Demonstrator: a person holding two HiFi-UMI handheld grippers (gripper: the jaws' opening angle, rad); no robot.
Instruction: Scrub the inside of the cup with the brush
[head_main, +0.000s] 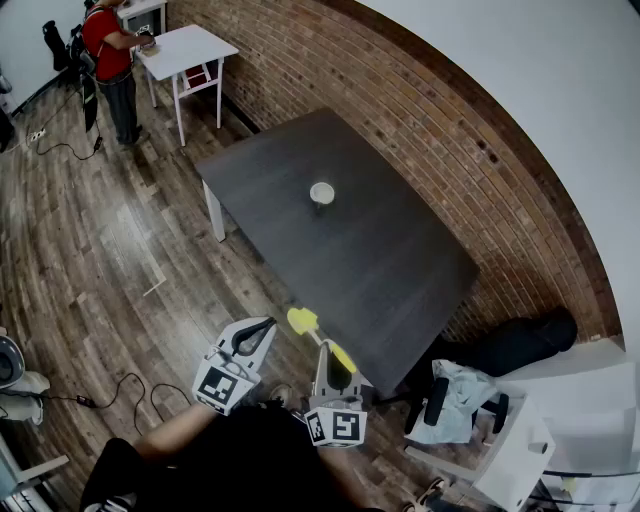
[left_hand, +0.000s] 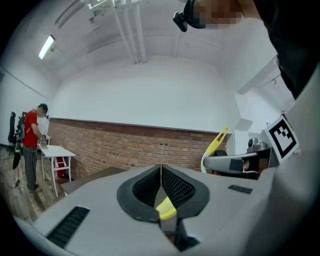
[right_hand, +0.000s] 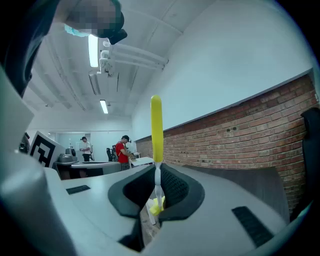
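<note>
Just off the near corner of the dark table (head_main: 380, 270), over the wood floor, the person is holding both grippers raised and side by side. The right gripper (right_hand: 158, 172) is clamping the yellow brush (right_hand: 156, 125) low on its thin white neck, jaws closed tight on it, and the yellow shaft is pointing to 12 o'clock in the right gripper view. The left gripper (left_hand: 161, 172) is carrying nothing that I can make out, and its ribbed pads are pressing flat against each other. The white cup (head_main: 322, 193) is standing upright and alone near the middle of the table, at about 12 o'clock from the grippers and well apart from them. By my reading the approach is under way and no scrubbing has begun. The next move likely calls for reaching forward over the table, opening the left jaws to steady the cup's wall, and tipping the brush so its working end is heading down into the mouth.
</note>
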